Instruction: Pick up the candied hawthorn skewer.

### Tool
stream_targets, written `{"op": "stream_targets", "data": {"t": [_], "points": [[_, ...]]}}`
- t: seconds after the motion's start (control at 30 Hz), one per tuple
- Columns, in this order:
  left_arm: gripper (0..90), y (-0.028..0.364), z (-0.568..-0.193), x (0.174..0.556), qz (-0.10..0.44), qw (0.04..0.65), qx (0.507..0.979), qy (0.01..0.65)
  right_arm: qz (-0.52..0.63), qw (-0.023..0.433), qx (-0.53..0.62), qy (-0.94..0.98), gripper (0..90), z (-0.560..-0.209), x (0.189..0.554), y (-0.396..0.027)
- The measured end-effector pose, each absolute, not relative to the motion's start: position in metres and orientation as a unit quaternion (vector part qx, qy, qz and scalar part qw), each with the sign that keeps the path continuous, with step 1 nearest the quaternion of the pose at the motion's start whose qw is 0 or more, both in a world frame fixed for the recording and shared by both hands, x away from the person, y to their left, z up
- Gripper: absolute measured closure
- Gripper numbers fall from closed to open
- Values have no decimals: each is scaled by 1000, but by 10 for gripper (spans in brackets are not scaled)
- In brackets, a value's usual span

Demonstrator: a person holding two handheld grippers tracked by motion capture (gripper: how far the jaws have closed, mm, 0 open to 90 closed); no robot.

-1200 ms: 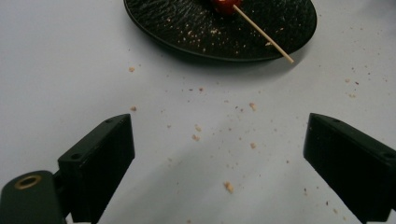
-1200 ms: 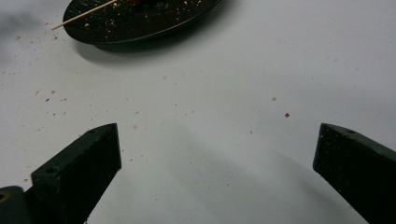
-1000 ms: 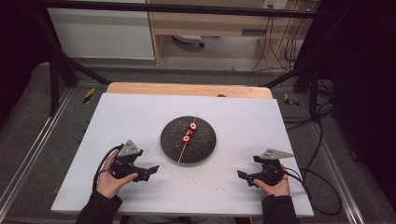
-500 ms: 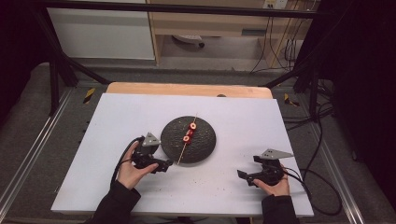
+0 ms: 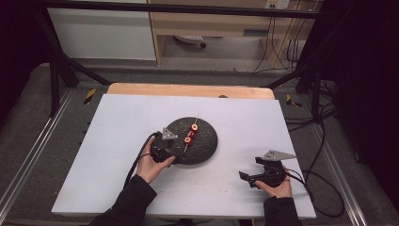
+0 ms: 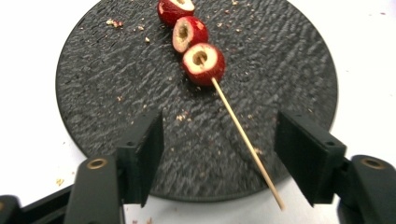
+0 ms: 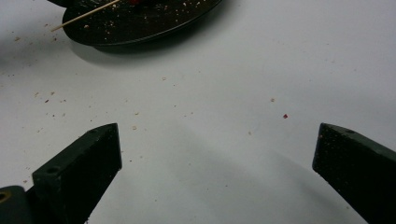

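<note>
In the left gripper view the topmost of three red, cored fruit pieces (image 6: 176, 8) is cut off by the upper edge, and the far rim of the round black textured plate (image 6: 93, 93) runs out of frame with it. In the right gripper view that plate (image 7: 154, 25) shows as a near edge alone, with the free end of the thin wooden skewer (image 7: 84, 17) poking past its rim; the fruit there is a red sliver too small to read. From the high view the left gripper (image 5: 170, 149) covers the plate's near-left rim, so the skewer's lower end is hard to make out.

The left gripper (image 6: 219, 158) has its jaws partly apart and has just been closing them; the bare stick of the skewer (image 6: 243, 140) runs between them, nearer the right pad, and neither pad touches it. The skewer lies flat on the plate, at the middle of the white table (image 5: 122, 122), its tip overhanging the near rim.

The right gripper (image 5: 254, 178) rests on the table well apart from the plate, jaws spread wide over bare, crumb-speckled white surface (image 7: 210, 140), gripping nothing
</note>
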State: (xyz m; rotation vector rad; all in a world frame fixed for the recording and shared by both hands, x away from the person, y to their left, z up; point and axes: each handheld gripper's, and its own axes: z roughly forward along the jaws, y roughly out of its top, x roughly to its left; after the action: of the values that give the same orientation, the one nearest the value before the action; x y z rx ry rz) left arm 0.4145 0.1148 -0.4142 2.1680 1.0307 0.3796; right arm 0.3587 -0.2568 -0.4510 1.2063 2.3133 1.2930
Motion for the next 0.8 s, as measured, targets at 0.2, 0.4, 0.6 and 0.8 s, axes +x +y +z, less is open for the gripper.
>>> {"op": "stream_targets", "data": {"t": [0.2,0.4,0.6,0.8], "points": [[501,102,-419,422,155,333,833,415,442,115,411,789,21,-451,359,-257],[617,95,-422,427,142,325,827,435,443,115,410,789,21,-450,359,-257],[717,88,-425,428,144,305,832,440,443,114,411,788,21,-450,359,-257],[803,83,-426,428,148,286,836,445,443,114,410,789,21,-450,359,-257]]}}
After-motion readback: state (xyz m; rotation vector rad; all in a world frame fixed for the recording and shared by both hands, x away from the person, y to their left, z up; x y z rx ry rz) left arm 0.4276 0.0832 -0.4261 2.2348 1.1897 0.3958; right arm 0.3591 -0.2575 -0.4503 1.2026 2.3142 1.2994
